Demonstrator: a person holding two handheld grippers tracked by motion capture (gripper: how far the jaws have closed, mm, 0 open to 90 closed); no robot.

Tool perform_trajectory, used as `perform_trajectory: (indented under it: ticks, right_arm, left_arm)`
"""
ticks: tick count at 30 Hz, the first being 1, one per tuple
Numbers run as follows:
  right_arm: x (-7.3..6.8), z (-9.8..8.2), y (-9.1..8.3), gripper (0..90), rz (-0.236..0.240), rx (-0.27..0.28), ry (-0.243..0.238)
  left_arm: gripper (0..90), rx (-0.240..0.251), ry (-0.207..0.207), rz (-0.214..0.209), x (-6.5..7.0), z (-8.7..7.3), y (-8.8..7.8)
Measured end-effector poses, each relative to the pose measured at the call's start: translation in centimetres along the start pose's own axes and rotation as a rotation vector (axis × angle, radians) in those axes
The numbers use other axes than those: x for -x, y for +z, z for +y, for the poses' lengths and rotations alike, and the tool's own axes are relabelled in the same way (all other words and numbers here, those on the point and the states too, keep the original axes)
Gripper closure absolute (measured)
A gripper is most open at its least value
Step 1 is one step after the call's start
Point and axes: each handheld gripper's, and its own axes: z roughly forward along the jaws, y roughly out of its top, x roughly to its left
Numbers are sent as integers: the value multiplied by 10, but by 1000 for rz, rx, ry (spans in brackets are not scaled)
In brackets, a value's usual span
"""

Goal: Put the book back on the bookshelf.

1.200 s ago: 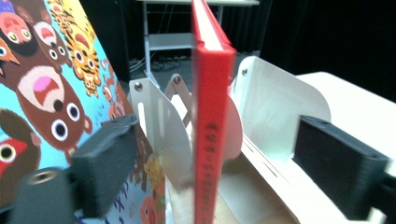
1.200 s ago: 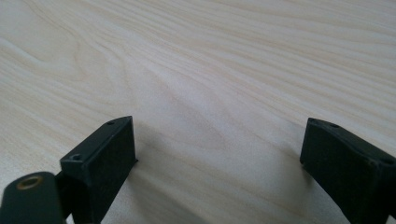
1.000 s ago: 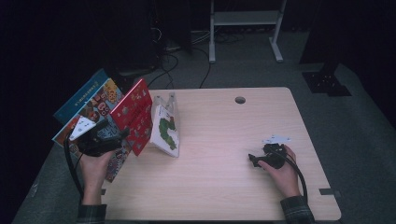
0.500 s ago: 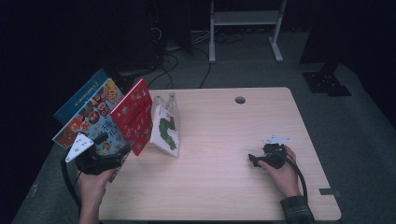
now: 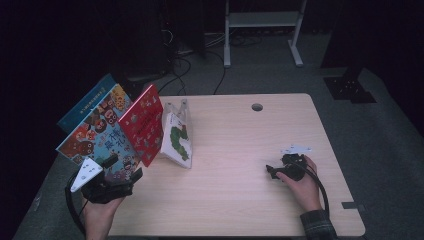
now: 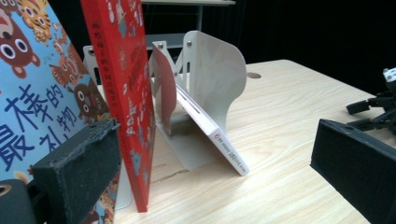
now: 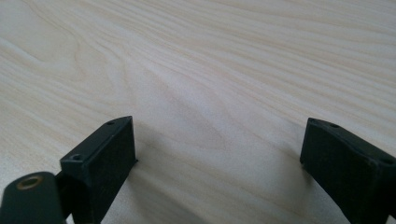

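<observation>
Jaws of left gripper apart near red book; right gripper jaws apart, idle on surface; book not yet gripped

Two black, foam-padded jaws of the right gripper rise from the bottom of the frame, one at the lower left and one at the lower right, spread wide apart with nothing between them. Behind and under them lies the pale, light-wood-grain table top, its grain lines running in long curves from the upper left toward the right. Soft shadows fall on the wood just beside each jaw. A brass-coloured round eyelet sits at the bottom left corner.
</observation>
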Motion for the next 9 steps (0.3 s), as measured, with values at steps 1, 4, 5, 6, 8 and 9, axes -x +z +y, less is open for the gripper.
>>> perform_trajectory:
  ticks: [1, 4, 5, 6, 8, 9]
  right_arm:
    - [0, 0, 0, 93, 0, 0, 0]
    - [0, 0, 0, 93, 0, 0, 0]
    - [0, 0, 0, 93, 0, 0, 0]
    - [0, 0, 0, 93, 0, 0, 0]
    - [0, 0, 0, 93, 0, 0, 0]
    - [0, 0, 0, 93, 0, 0, 0]
  left_arm:
    - [7, 1, 0, -3, 1, 0, 0]
    - [6, -1, 2, -8, 2, 0, 1]
    - [6, -1, -3, -12, 2, 0, 1]
    - [7, -2, -5, -14, 2, 0, 1]
    - [7, 1, 0, -12, 2, 1, 1]
    - [7, 3, -5, -14, 2, 1, 1]
